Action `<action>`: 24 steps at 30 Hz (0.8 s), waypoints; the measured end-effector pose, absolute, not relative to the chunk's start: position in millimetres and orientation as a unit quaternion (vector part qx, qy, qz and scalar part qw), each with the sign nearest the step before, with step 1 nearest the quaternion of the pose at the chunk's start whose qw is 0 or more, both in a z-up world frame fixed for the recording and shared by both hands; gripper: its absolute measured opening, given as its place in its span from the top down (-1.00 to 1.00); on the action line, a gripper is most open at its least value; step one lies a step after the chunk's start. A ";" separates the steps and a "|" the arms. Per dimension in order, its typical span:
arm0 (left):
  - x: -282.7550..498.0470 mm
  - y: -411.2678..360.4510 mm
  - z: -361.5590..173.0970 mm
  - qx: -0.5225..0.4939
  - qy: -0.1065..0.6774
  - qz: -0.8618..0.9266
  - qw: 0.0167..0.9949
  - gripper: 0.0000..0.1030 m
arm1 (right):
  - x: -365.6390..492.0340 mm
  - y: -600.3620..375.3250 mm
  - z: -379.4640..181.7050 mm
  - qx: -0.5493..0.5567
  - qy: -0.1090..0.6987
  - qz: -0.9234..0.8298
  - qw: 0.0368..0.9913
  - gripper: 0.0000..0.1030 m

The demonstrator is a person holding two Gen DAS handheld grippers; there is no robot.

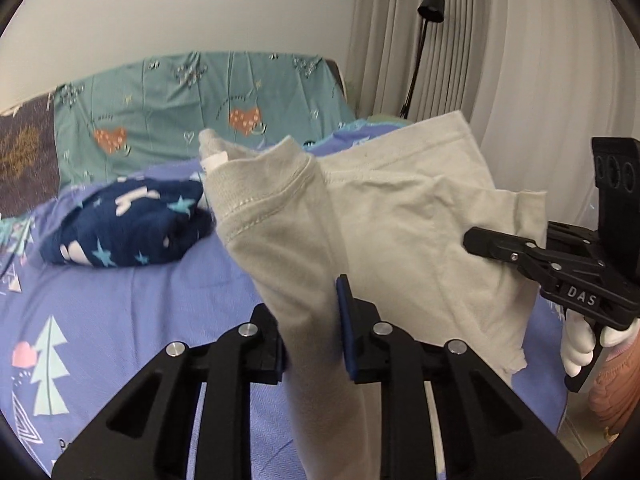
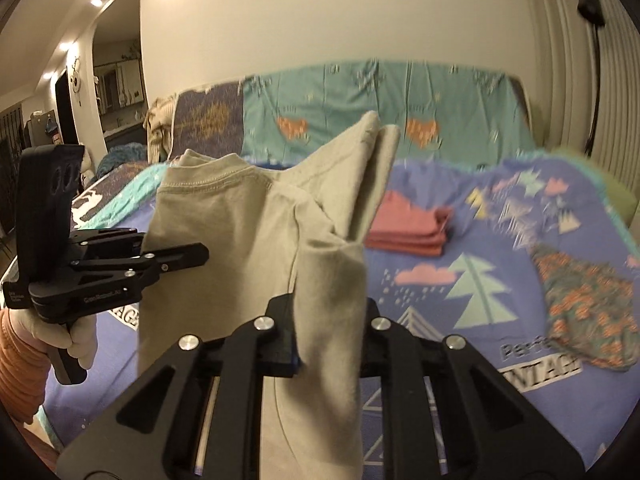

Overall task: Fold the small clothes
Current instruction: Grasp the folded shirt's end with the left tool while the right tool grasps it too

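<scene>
Mid-task: left tool (image 1: 312, 332) and right tool (image 2: 330, 332) each clamped on beige T-shirt (image 1: 400, 220), lifted unfolded above bed (image 1: 120, 300); pink stack (image 2: 412, 232) folded mid-bed, navy star garment (image 1: 124, 228) and floral garment (image 2: 592, 312) apparently left.

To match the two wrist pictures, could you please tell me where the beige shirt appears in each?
Left wrist: beige shirt at centre, running right.
Right wrist: beige shirt at centre, running left.
Shared landmark: teal cover with orange hearts behind it.
</scene>
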State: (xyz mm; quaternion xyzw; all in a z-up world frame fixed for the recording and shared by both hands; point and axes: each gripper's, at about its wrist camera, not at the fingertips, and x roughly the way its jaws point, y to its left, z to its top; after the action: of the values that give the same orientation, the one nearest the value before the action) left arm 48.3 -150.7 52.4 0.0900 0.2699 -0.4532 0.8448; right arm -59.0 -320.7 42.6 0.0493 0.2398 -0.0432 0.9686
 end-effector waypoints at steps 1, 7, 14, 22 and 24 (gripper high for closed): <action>46.2 -152.4 57.7 0.091 0.266 -0.453 0.846 0.59 | -63.8 -319.7 47.4 0.047 0.233 -0.045 0.970 0.71; 35.0 -165.5 92.3 0.111 0.227 -0.456 0.853 0.68 | -75.3 -326.2 70.6 0.049 0.198 -0.059 0.977 0.71; 36.2 -189.0 122.2 0.129 0.195 -0.451 0.861 0.71 | -70.9 -344.5 94.5 0.065 0.165 -0.074 0.981 0.72; 53.6 -219.4 152.5 0.152 0.162 -0.443 0.868 0.71 | -46.7 -371.3 120.4 0.064 0.145 -0.083 0.984 0.72; 64.6 -230.4 160.1 0.157 0.156 -0.438 0.871 0.71 | -35.9 -379.4 127.7 0.059 0.138 -0.085 0.985 0.72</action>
State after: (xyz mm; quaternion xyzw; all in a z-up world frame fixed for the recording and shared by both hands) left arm 64.6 -230.4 160.1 0.1569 0.1557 -0.4382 0.8713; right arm -35.9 -379.4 127.7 0.0590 0.1378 -0.0852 0.9850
